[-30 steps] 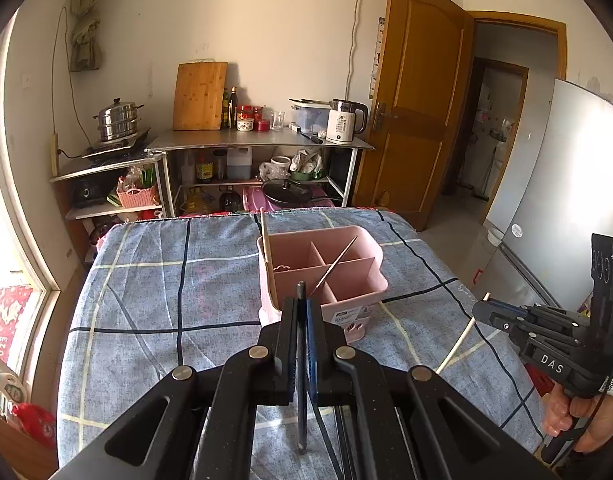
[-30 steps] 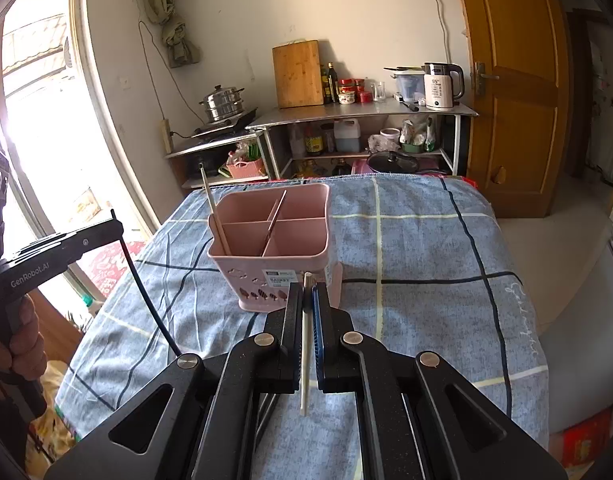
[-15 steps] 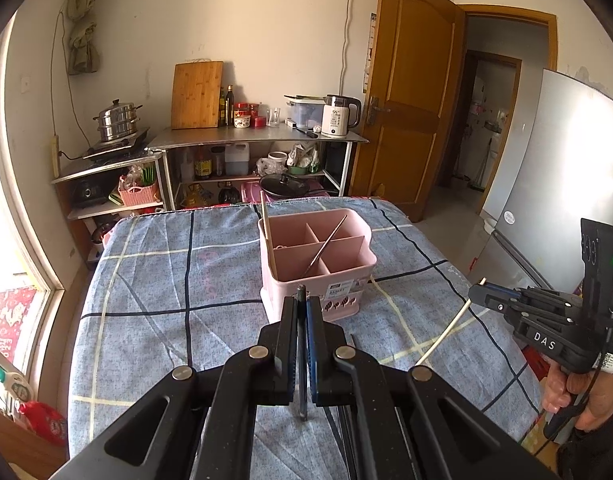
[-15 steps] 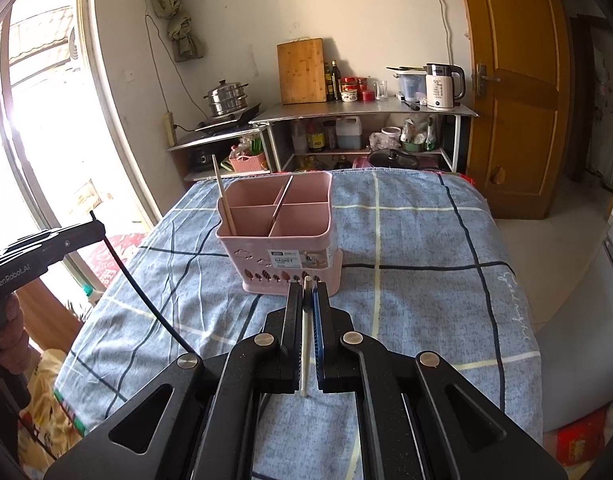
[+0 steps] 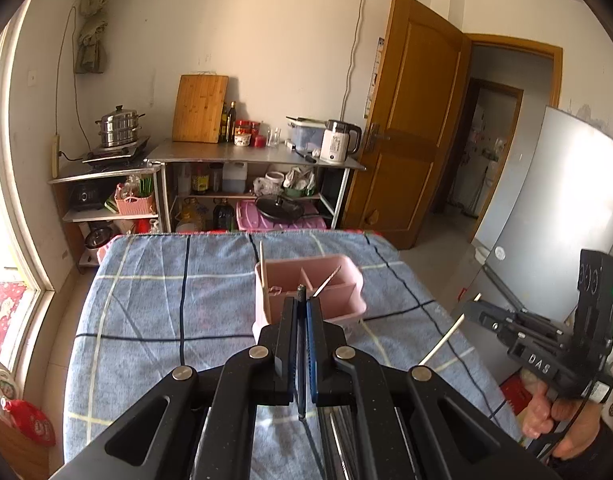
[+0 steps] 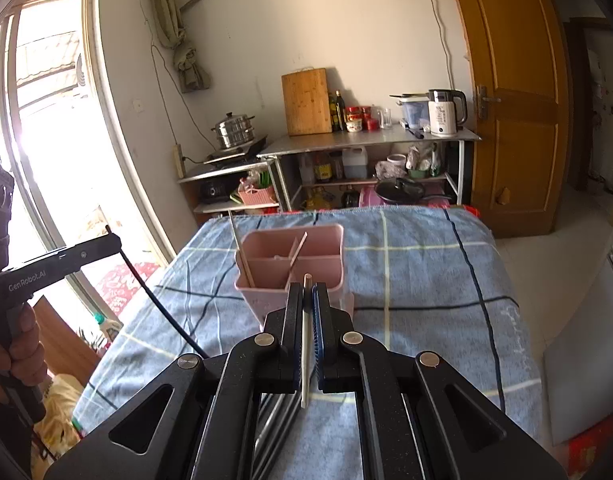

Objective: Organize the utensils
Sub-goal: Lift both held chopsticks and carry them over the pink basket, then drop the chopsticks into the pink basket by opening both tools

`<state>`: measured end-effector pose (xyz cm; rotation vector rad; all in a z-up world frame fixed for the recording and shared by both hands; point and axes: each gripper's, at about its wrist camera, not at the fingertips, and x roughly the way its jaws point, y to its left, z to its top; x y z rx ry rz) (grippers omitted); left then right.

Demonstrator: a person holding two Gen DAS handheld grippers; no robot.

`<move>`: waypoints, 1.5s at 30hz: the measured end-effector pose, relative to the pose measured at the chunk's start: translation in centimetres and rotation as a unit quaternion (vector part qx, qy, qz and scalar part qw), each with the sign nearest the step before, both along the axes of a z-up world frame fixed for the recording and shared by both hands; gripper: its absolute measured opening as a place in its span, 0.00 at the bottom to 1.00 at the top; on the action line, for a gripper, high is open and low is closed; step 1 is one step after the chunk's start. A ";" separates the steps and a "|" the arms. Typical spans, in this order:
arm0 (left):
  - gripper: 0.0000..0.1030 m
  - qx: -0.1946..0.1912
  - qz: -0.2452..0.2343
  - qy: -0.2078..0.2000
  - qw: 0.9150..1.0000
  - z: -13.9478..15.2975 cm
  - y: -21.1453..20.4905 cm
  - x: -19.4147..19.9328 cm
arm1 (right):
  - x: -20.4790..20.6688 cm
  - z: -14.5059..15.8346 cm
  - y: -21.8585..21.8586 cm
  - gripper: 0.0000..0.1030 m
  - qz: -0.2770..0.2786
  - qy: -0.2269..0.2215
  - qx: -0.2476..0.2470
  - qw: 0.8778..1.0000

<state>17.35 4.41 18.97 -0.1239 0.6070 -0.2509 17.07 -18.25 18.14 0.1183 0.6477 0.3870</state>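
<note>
Careful: your left gripper (image 5: 302, 308) is clenched on a black chopstick (image 5: 301, 360), your right gripper (image 6: 307, 300) on a white chopstick (image 6: 305, 340), both held short of the pink caddy (image 6: 294, 264) on the desk (image 6: 426, 280). Either stick could pivot and miss its compartment.

Black hand-held gripper (image 5: 302, 304), silver screws, seemingly blue pads.

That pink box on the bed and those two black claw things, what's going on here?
A person holds a clamp tool in each hand. The left gripper is shut on a black chopstick, the right gripper on a pale chopstick. Both hover before the pink utensil caddy, which already holds two sticks.
</note>
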 end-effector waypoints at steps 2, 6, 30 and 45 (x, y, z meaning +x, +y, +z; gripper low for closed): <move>0.04 -0.009 0.001 -0.004 1.000 0.9 0.1 0.8 | 0.7 0.7 0.4 0.05 0.003 -0.007 0.006 1.000; 0.04 -0.022 0.007 -0.018 1.000 2.8 0.5 2.5 | 2.0 2.2 1.0 0.05 0.004 -0.021 0.017 1.000; 0.04 -0.069 0.025 -0.013 0.997 2.9 1.3 12.5 | 9.9 3.1 4.2 0.05 0.004 -0.030 0.083 0.996; 0.04 -0.071 0.014 0.044 0.996 -4.4 1.0 15.3 | 12.8 -3.9 6.1 0.05 0.010 0.039 0.073 0.997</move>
